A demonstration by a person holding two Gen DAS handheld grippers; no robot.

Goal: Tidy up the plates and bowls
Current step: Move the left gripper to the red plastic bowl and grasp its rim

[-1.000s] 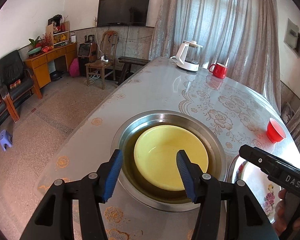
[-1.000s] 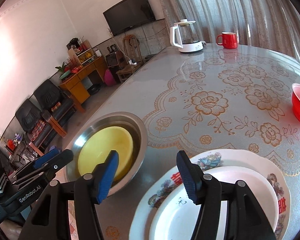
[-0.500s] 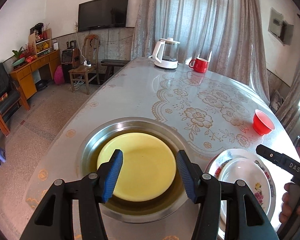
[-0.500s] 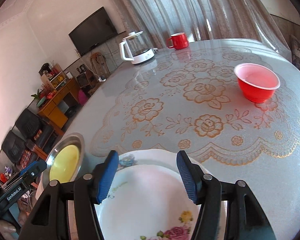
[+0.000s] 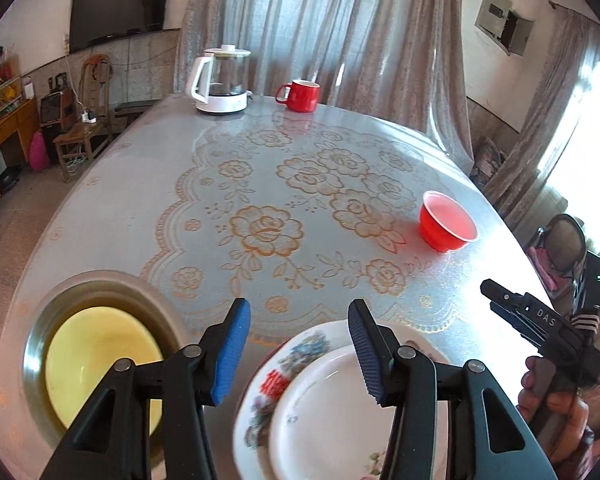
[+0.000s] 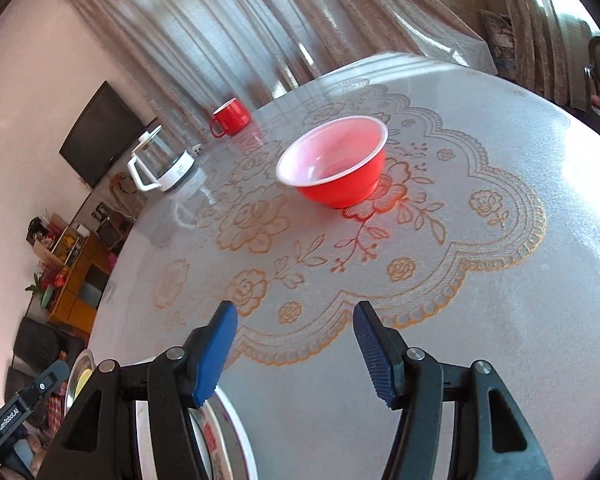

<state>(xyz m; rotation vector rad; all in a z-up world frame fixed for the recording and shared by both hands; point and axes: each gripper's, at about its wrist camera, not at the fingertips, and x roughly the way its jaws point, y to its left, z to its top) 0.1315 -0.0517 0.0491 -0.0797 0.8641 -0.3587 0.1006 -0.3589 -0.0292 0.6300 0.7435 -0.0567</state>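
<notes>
- The stacked plates (image 5: 332, 412) run off the bottom edge, partly behind a finger of the left gripper.
- The steel basin (image 6: 77, 372) shows only a sliver behind the right gripper's fingers (image 6: 214, 354).
- The shelf clutter (image 6: 56, 248) is too small to make out.

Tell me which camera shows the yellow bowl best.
The left wrist view: the yellow bowl sits in plain sight inside the steel basin, partly behind a gripper finger. The right wrist view catches only a yellow sliver at the lower left edge.
</notes>
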